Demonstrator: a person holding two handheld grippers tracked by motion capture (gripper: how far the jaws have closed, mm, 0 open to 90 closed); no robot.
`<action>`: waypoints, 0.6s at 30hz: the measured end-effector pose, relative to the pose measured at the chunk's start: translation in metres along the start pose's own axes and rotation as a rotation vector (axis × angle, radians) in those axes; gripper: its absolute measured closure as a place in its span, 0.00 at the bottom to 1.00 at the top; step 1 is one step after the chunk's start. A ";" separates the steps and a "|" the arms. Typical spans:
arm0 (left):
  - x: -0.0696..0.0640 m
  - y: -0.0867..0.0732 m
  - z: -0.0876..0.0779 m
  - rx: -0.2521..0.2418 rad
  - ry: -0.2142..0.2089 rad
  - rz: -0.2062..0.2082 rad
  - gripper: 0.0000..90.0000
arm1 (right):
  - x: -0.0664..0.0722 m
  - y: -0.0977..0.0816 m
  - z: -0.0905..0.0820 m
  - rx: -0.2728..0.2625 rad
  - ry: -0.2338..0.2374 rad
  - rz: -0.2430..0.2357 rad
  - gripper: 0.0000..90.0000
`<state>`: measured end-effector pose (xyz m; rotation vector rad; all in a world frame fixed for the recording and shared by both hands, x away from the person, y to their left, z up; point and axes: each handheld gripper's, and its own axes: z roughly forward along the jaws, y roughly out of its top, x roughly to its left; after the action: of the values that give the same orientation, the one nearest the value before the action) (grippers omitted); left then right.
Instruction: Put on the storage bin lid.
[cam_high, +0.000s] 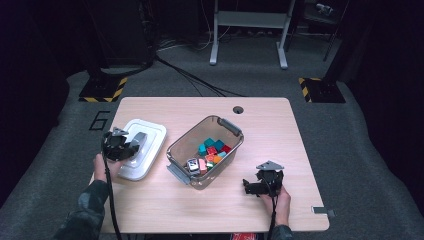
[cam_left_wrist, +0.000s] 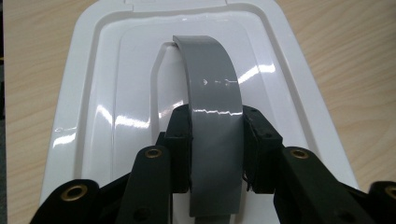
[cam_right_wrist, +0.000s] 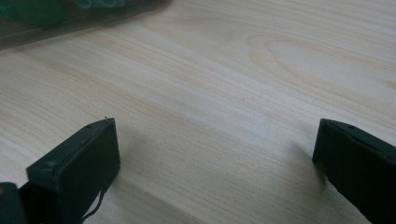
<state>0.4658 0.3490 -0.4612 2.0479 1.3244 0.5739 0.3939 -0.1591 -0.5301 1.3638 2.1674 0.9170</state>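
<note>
A white plastic lid (cam_high: 152, 134) lies on the left side of the wooden table (cam_high: 270, 125), with a grey strap handle (cam_high: 139, 140) arching over its middle. My left gripper (cam_high: 133, 146) is shut on that handle. In the left gripper view both black pads press the sides of the handle (cam_left_wrist: 210, 79), above the glossy lid (cam_left_wrist: 107, 93), with the left gripper (cam_left_wrist: 217, 140) squarely over it. A clear storage bin (cam_high: 231, 126) at the table's centre holds several coloured blocks (cam_high: 212, 149). My right gripper (cam_high: 248, 186) rests open near the front right, apart from the bin, with bare wood between the right gripper's (cam_right_wrist: 215, 154) jaws.
A round cable hole (cam_high: 238, 109) sits at the table's far edge. The bin's corner (cam_right_wrist: 28, 23) shows at the top left of the right gripper view. Dark carpet, cables and stand legs lie beyond the table. A small metal piece (cam_high: 322, 211) lies at the front right corner.
</note>
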 end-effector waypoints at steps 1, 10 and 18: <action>0.000 0.002 -0.001 0.003 -0.002 0.007 0.75 | 0.000 0.000 0.000 0.002 0.000 0.004 0.00; 0.002 0.019 -0.019 -0.007 0.018 0.058 0.74 | 0.001 0.000 -0.001 0.007 -0.001 0.016 0.00; 0.003 0.039 -0.040 -0.032 0.005 0.081 0.74 | 0.001 0.000 -0.001 0.006 -0.001 0.016 0.00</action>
<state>0.4665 0.3501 -0.4053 2.0835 1.2314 0.6318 0.3931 -0.1583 -0.5297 1.3860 2.1635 0.9160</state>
